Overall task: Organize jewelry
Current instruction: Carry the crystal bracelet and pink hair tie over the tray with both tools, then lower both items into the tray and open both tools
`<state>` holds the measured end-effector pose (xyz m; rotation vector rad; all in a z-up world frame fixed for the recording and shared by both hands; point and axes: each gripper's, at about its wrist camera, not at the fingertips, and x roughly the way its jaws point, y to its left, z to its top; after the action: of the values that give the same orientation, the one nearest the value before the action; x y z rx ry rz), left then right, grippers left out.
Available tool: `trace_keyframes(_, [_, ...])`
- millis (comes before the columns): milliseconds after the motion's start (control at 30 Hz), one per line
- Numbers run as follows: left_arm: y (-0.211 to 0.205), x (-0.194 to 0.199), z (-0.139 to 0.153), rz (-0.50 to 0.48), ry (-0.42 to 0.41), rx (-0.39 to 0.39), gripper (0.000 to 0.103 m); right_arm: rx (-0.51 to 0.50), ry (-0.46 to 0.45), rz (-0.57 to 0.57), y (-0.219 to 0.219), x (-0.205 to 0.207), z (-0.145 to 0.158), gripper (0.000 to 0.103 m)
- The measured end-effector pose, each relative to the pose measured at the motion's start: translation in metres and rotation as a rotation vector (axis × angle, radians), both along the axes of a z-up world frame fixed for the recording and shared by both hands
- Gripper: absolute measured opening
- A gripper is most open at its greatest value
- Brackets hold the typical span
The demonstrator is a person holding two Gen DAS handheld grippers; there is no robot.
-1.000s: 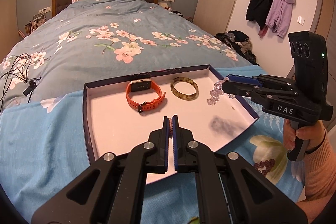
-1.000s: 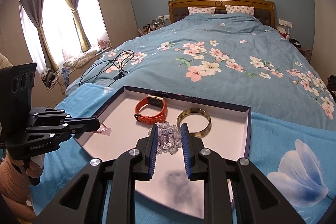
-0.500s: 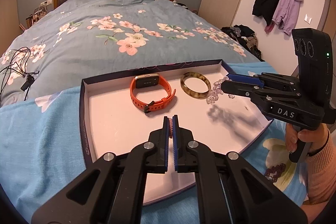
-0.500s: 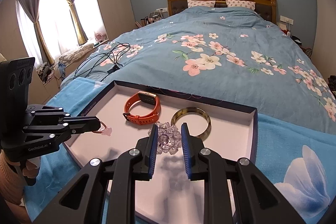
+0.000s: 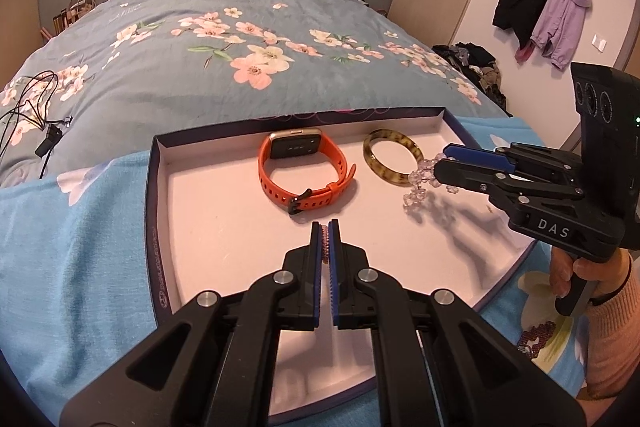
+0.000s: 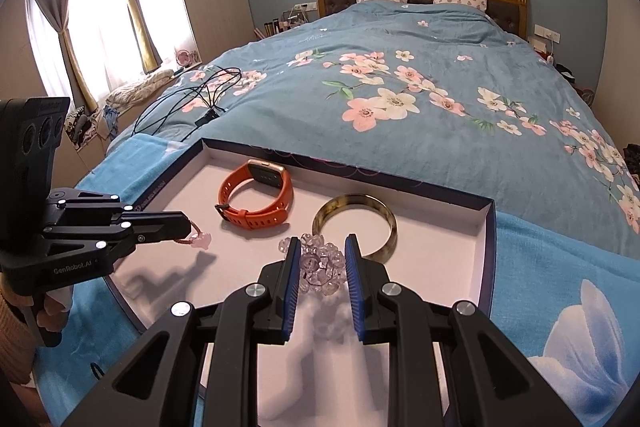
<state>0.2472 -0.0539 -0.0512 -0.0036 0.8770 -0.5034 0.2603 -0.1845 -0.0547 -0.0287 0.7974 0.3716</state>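
Observation:
A shallow white tray with a dark rim (image 5: 151,195) (image 6: 489,239) lies on the bed. In it are an orange smartwatch (image 5: 304,171) (image 6: 256,199) and a tortoiseshell bangle (image 5: 394,163) (image 6: 356,223). My left gripper (image 5: 325,227) (image 6: 188,227) is shut on a pink beaded bracelet (image 5: 325,239) (image 6: 198,239) held above the tray's left part. My right gripper (image 6: 322,251) (image 5: 440,163) is shut on a clear crystal bead bracelet (image 6: 320,263) (image 5: 420,187) held above the tray, just in front of the bangle.
The bed has a blue floral duvet (image 5: 248,39). Black cables (image 5: 36,123) (image 6: 192,103) lie on the bed left of the tray. A dark beaded piece (image 5: 536,335) lies on the blanket right of the tray. Coats (image 5: 540,7) hang on the right wall.
Both grippers have moved forward and lower over the tray, still holding their bracelets. The watch and bangle have not moved.

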Motion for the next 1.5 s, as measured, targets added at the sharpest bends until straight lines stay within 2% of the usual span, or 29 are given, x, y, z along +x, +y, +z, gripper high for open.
trace_keyframes(400, [-0.003, 0.014, -0.013, 0.015, 0.043, 0.003, 0.004, -0.023, 0.042, -0.032, -0.009, 0.002, -0.010, 0.022])
trace_keyframes(567, [0.000, 0.017, -0.018, 0.021, 0.068, -0.011, 0.017, 0.001, 0.031, -0.053, -0.018, -0.005, -0.005, 0.025])
trace_keyframes(733, [0.005, 0.013, -0.011, 0.036, 0.045, -0.020, 0.033, 0.032, 0.011, -0.067, -0.028, -0.017, 0.004, 0.028])
trace_keyframes(967, [0.018, -0.022, 0.024, 0.048, -0.070, -0.028, 0.047, 0.071, -0.034, -0.050, -0.038, -0.057, 0.021, 0.037])
trace_keyframes(1167, [0.034, -0.071, 0.047, 0.037, -0.154, -0.029, 0.050, 0.075, -0.049, -0.022, -0.042, -0.100, 0.027, 0.042])
trace_keyframes(1333, [0.044, -0.108, 0.043, 0.008, -0.151, -0.046, 0.053, 0.041, -0.017, -0.010, -0.047, -0.136, 0.017, 0.043])
trace_keyframes(1500, [0.046, -0.140, 0.025, -0.013, -0.123, -0.025, 0.053, 0.033, 0.041, -0.030, -0.052, -0.166, -0.003, 0.043])
